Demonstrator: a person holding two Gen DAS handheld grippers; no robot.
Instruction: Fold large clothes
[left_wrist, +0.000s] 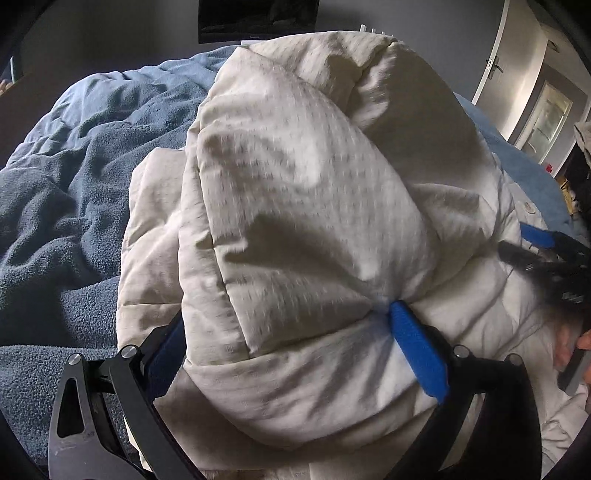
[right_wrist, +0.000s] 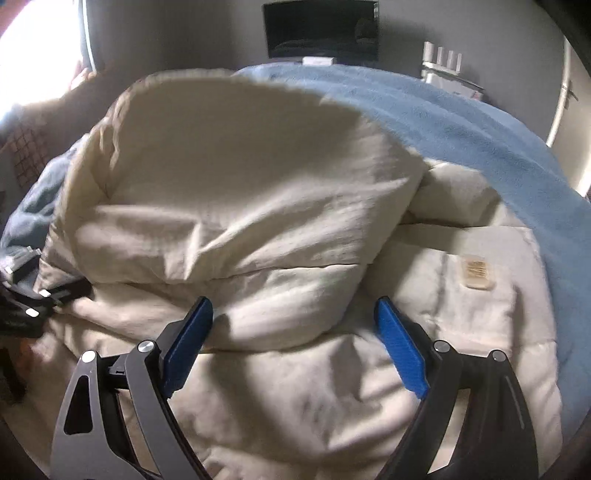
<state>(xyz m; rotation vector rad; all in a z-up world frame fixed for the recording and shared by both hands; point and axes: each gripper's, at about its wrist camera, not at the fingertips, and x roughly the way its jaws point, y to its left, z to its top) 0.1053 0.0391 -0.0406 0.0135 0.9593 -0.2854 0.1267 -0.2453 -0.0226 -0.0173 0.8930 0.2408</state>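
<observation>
- A cream quilted jacket (left_wrist: 295, 206) lies on a bed, bunched into a puffy heap. Its fabric shows faint rows of stitched dots and deep soft folds.
- In the right wrist view the jacket (right_wrist: 258, 206) has a thick fold standing up at the far side, and a flatter panel at the right with a small tan label (right_wrist: 478, 275).
- The left gripper (left_wrist: 284, 332) clamps a thick roll of the jacket between its blue pads (left_wrist: 417, 350); the left pad is mostly hidden under the fabric.
- The right gripper (right_wrist: 293, 343) hangs just above the jacket with its jaws spread wide and nothing between them. Its blue pads (right_wrist: 190, 343) do not grip the fabric.
- In the left wrist view the right gripper (left_wrist: 546, 251) shows at the right edge, blurred.
- Under the jacket is a blue fleece blanket (left_wrist: 74, 192), rumpled at the left and smooth at the right (right_wrist: 461, 122).
- On the far grey wall hangs a dark screen (right_wrist: 321, 29).
- At the far right is a white door (left_wrist: 495, 55) with a handle. Bright light comes from the far left.
</observation>
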